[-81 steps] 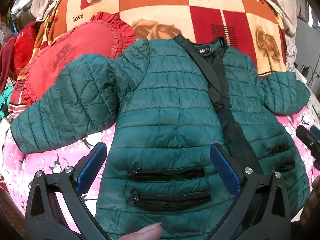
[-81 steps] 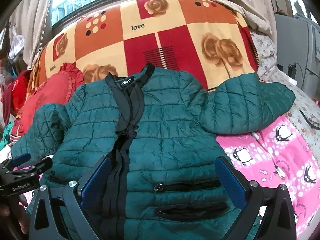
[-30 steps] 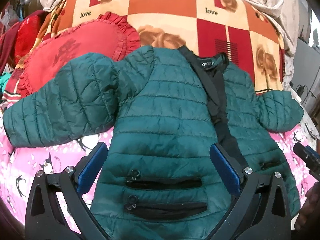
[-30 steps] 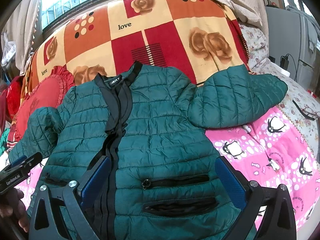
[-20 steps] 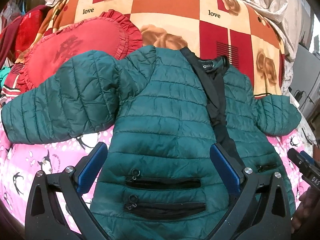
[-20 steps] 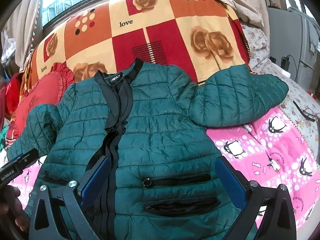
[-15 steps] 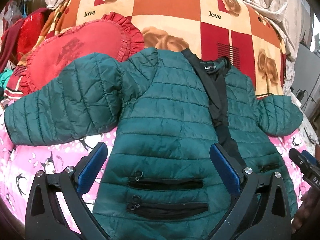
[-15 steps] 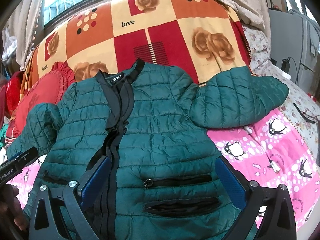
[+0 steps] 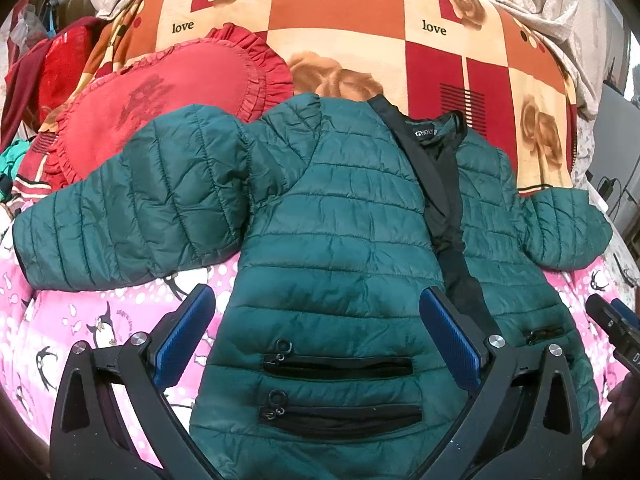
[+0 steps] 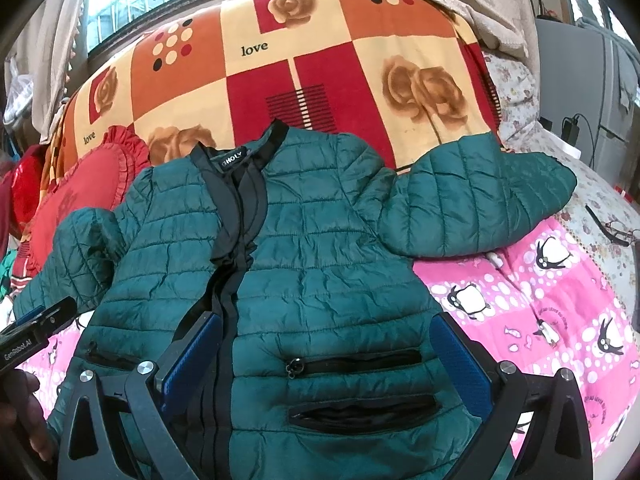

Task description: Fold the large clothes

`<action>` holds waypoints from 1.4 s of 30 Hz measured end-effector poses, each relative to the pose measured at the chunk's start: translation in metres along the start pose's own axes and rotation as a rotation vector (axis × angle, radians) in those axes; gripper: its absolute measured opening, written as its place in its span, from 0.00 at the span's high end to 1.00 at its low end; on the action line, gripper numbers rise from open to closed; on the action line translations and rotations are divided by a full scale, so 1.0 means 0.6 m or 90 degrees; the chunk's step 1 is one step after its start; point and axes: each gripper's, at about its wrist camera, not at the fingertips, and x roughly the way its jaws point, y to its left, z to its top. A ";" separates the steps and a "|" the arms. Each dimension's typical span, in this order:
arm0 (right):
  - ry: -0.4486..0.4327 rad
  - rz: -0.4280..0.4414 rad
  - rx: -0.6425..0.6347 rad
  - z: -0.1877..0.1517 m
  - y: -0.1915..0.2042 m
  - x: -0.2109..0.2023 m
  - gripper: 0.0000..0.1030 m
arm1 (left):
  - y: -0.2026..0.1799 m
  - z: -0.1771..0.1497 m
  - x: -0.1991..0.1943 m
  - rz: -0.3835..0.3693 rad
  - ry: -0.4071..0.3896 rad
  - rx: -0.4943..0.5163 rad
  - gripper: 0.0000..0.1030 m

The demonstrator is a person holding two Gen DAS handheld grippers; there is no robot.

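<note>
Jacket (image 9: 340, 248) first: we see a green quilted one spread front-up on a pink penguin sheet (image 9: 80, 320), its collar toward a patchwork blanket (image 9: 360, 20) with roses and the word "love". Its sleeves reach out to either side, one lying partly over a red frilled heart cushion (image 9: 160, 92), the other (image 10: 472, 200) resting where blanket meets sheet. A black zip band runs down the middle, and zipped pockets (image 9: 338, 366) sit near the hem. Our left gripper (image 9: 318, 332) hangs over the lower part of the jacket's one front panel, jaws spread wide with nothing between them; the blue pads (image 9: 448, 336) frame the two pockets, and we cannot quite tell whether the tips touch the fabric. Our right gripper (image 10: 326, 356) is likewise spread and empty, poised over the other panel beside the zip, its pads (image 10: 192, 356) straddling that side's pockets (image 10: 352, 360). In each wrist view the other gripper shows at the frame edge, near the hem's outer corner.
</note>
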 end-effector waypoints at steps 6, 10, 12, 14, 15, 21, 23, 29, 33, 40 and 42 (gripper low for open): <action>0.001 0.000 0.001 0.000 0.000 -0.002 0.00 | -0.001 0.000 0.000 0.001 0.000 -0.001 0.00; -0.006 -0.002 0.001 0.000 0.001 -0.004 0.00 | -0.001 0.000 0.000 0.001 0.001 -0.001 0.00; -0.012 -0.004 -0.002 -0.001 0.003 -0.002 0.00 | -0.001 0.000 0.001 -0.001 -0.001 0.000 0.00; -0.015 -0.004 -0.003 0.002 0.008 0.003 0.00 | -0.002 0.000 0.003 0.003 -0.005 0.005 0.00; -0.018 0.001 0.000 0.005 0.008 0.003 0.00 | -0.003 0.000 0.003 0.008 -0.008 0.009 0.00; -0.083 0.029 -0.022 0.016 0.034 -0.024 0.00 | -0.014 0.014 -0.037 0.024 -0.057 0.032 0.00; -0.096 0.030 -0.041 0.016 0.038 -0.032 0.00 | -0.011 0.024 -0.073 0.046 -0.078 0.036 0.00; -0.098 0.038 -0.012 0.016 0.008 -0.040 0.00 | -0.002 0.061 -0.191 0.118 -0.109 0.034 0.00; -0.088 0.035 0.001 0.015 -0.004 -0.035 0.00 | -0.002 0.081 -0.256 0.138 -0.145 0.047 0.00; -0.092 0.021 -0.018 0.006 0.005 -0.037 0.00 | 0.012 0.083 -0.278 0.137 -0.173 0.045 0.00; -0.087 0.015 -0.015 0.005 0.003 -0.033 0.00 | 0.021 0.078 -0.257 0.131 -0.163 0.047 0.00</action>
